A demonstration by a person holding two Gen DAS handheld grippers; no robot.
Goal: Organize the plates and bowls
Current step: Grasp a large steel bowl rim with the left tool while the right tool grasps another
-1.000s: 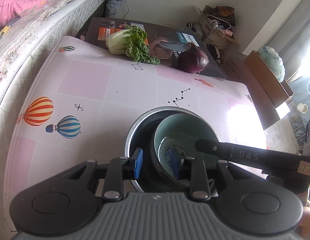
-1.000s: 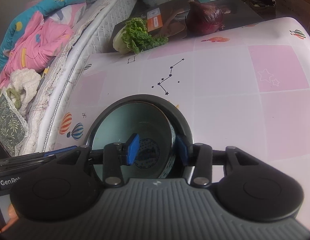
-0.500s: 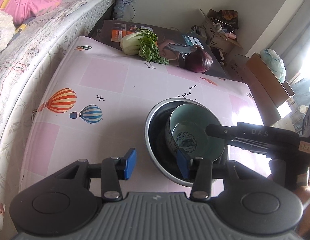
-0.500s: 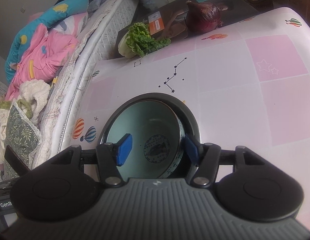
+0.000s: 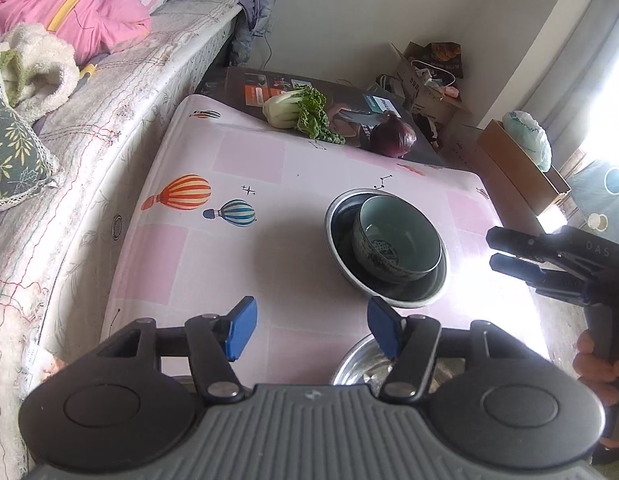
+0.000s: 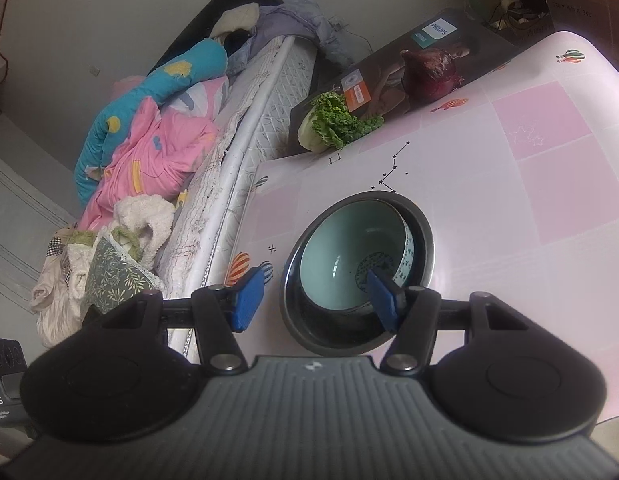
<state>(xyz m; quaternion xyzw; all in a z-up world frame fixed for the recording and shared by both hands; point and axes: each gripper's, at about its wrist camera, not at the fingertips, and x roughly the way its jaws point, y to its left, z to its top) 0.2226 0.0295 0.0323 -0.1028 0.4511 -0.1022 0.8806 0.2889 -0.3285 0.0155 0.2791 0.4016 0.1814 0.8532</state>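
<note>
A: Left wrist view. The ceramic bowl (image 5: 397, 240) is seen right of centre, nested in the metal bowl (image 5: 385, 246) on the pink table (image 5: 245, 160). The left gripper (image 5: 309, 330) is recorded with jaws opening; nothing is between them. A second steel bowl (image 5: 359, 364) is partly seen at the lower edge, behind the right finger. The right gripper (image 5: 497, 250) is seen at the right edge, held by a hand (image 5: 597, 368).

B: Right wrist view?

A: The ceramic bowl (image 6: 349, 260) is seen at centre inside the metal bowl (image 6: 359, 268). The right gripper (image 6: 313, 298) is noted spread, pads clear of both bowls.

B: Progress?

A: One nesting is judged done. The steel bowl is judged still to be stacked. No plates are seen.
</note>
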